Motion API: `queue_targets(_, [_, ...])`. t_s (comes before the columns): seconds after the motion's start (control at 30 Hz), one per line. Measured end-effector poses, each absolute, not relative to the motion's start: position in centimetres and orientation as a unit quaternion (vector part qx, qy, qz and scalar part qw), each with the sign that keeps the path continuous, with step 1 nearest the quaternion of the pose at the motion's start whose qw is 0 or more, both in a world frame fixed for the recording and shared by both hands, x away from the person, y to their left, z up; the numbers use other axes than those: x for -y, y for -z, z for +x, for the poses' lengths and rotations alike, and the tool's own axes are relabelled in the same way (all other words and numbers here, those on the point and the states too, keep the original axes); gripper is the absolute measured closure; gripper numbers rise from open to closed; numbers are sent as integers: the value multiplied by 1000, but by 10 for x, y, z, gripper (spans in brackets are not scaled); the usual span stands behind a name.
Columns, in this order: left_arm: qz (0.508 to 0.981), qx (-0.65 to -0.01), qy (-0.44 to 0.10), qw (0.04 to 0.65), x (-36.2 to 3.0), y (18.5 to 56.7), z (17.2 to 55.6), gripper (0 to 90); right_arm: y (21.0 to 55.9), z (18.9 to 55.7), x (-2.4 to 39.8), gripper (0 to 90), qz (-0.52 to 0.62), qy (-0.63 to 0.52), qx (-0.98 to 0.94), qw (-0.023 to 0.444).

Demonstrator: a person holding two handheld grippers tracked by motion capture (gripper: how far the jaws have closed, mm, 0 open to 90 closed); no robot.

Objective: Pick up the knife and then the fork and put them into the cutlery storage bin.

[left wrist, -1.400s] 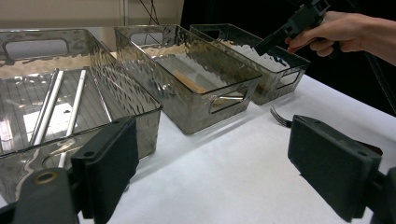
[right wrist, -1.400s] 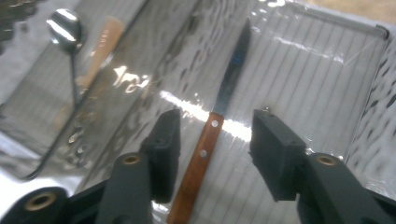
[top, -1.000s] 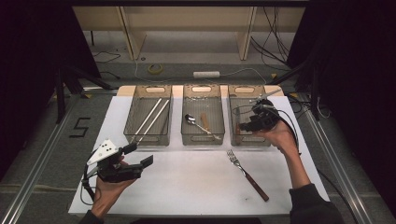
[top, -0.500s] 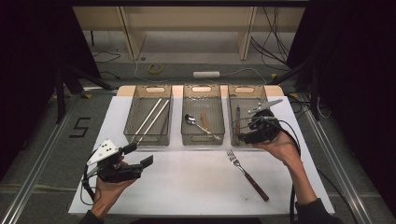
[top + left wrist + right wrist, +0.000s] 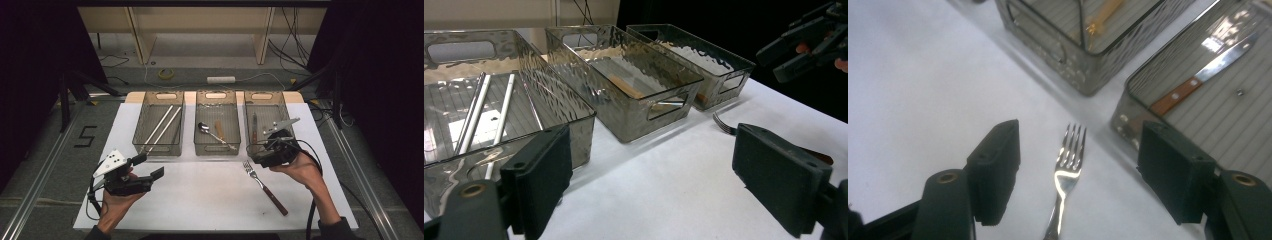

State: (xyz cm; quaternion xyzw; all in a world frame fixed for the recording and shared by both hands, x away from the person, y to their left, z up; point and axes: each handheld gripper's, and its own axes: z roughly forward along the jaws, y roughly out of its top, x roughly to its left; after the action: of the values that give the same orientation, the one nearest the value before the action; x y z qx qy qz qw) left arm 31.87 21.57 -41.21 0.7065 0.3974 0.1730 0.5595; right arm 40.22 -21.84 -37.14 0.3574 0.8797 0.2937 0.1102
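The left gripper (image 5: 145, 167) is held above the white mat (image 5: 200, 200), its jaws apart and empty. Three bins (image 5: 216, 148) are lined up beyond. The fork (image 5: 264, 187) is seen lying on the mat, below the right gripper (image 5: 1078, 165), whose jaws have just been opening, nothing clamped between them.

Three clear bins (image 5: 217, 145), two chopsticks (image 5: 161, 127), one spoon (image 5: 204, 127), one knife (image 5: 1200, 77), one fork (image 5: 262, 186), two tools (image 5: 150, 169)
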Motion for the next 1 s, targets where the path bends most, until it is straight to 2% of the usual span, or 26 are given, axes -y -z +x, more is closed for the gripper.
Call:
queue_targets(0.43, [707, -395, -172, 561, -215, 412, 318, 159, 391, 391, 216, 335, 351, -246, -901, 69])
queue_targets(0.6, [709, -394, -172, 559, -215, 412, 318, 160, 401, 387, 216, 334, 357, -216, -906, 67])
queue_targets(1.0, [710, -393, -172, 559, -215, 412, 318, 159, 426, 373, 224, 420, 368, -166, -913, 53])
